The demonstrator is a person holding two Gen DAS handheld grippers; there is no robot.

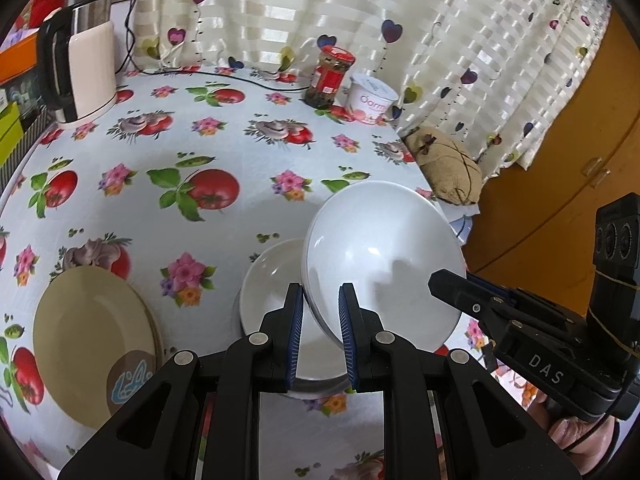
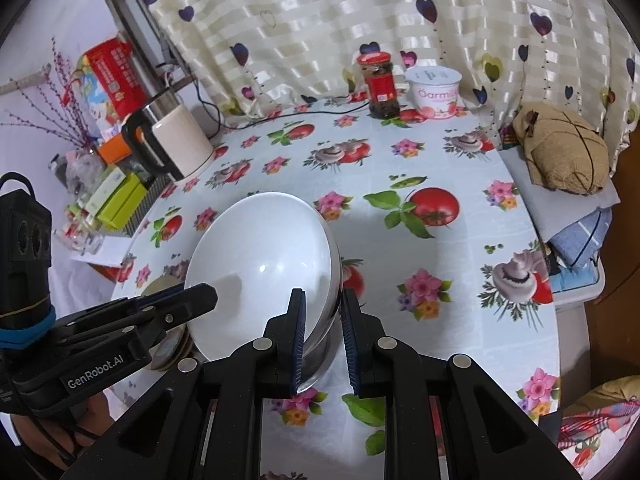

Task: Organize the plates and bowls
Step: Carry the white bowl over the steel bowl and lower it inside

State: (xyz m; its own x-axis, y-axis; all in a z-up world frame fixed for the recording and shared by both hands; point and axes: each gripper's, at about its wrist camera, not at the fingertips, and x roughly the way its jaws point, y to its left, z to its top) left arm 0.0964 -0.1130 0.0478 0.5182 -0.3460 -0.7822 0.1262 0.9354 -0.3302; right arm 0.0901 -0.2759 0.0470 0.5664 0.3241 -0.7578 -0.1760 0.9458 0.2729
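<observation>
gripping opposite rims of the tilted white bowl (image 1: 380, 248), the left gripper (image 1: 320, 300) and right gripper (image 2: 322, 304) clamp it just above another white bowl (image 1: 272, 280), beside the tan plate (image 1: 88, 328).

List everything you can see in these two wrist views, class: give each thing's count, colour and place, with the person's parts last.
held bowl: one, white, tilted above the table, gripped at opposite rims
lower bowl: one, white, on the table under the held bowl
plates: a stack, count unclear, beige, table's left
kettle: one, cream and black, far left
jar: one, red-lidded, by the curtain
yoghurt tub: one, white and pink, beside the jar
bundle: one, brown, table's right edge
tablecloth: one, white with a fruit print
curtain: one, cream with hearts
left gripper: black, clamped on the held bowl
right gripper: black, clamped on the held bowl
hand: one, under the right gripper
</observation>
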